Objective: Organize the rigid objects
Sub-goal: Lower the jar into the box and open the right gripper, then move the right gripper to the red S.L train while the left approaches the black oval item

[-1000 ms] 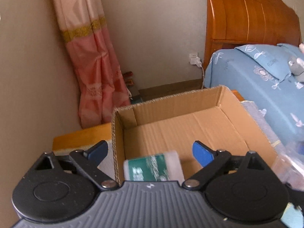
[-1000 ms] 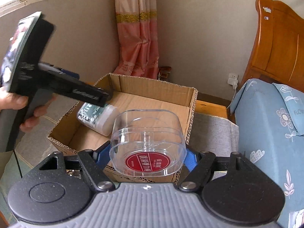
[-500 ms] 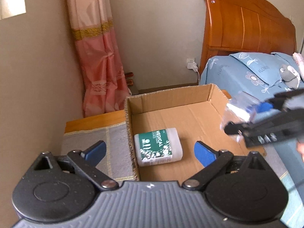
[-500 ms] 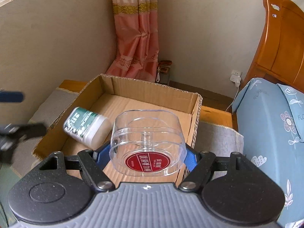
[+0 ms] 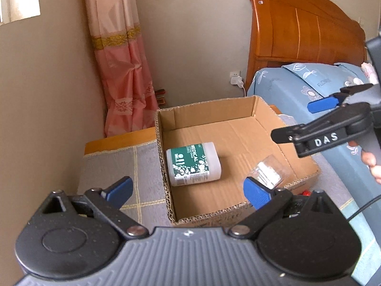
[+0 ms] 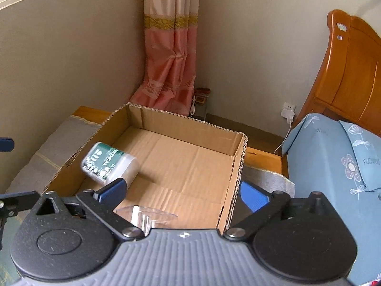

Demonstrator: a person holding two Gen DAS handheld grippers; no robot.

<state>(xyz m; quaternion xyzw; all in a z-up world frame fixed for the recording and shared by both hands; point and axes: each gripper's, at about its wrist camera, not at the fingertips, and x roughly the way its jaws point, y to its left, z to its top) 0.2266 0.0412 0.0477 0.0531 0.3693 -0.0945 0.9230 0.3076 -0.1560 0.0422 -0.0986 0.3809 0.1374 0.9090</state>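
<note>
Presently on view, itemised from the two wrist cameras.

Cardboard box [image 5: 238, 128]: open-topped, corrugated, standing on a grey checked mat [image 5: 112, 166] ahead of both grippers. It sits just beyond the left gripper's fingertips, its near left corner falling between them.

White bottle [image 5: 194, 164]: green label reading "MEDICAL", lying on its side on the box floor against the left wall. It is straight ahead of the left gripper, between and beyond its fingers. In the right wrist view the bottle [image 6: 109, 164] lies just past the left blue pad.

Clear plastic container [image 5: 269, 174]: lying on the box floor near the front right corner, just beyond the left gripper's right pad, apart from the bottle. In the right wrist view it [image 6: 147, 217] shows directly under that gripper, between the two fingers and touching neither.

Left gripper [image 5: 188, 190]: jaws spread wide, nothing between them, held low before the near wall of the box.

Right gripper [image 6: 183, 190]: jaws spread wide, empty, poised above the front right corner of the box; its left finger is over the box interior and its right finger outside the box's right wall. From the left wrist view it [image 5: 297, 121] enters at the right, marked "DAS".

Surroundings: pink curtain [image 5: 121, 71] in the room corner beyond the box; wooden headboard [image 5: 302, 28] and blue floral bedding [image 5: 297, 90] to the right of both grippers; wall socket with a white plug [image 5: 235, 79] behind the box.
</note>
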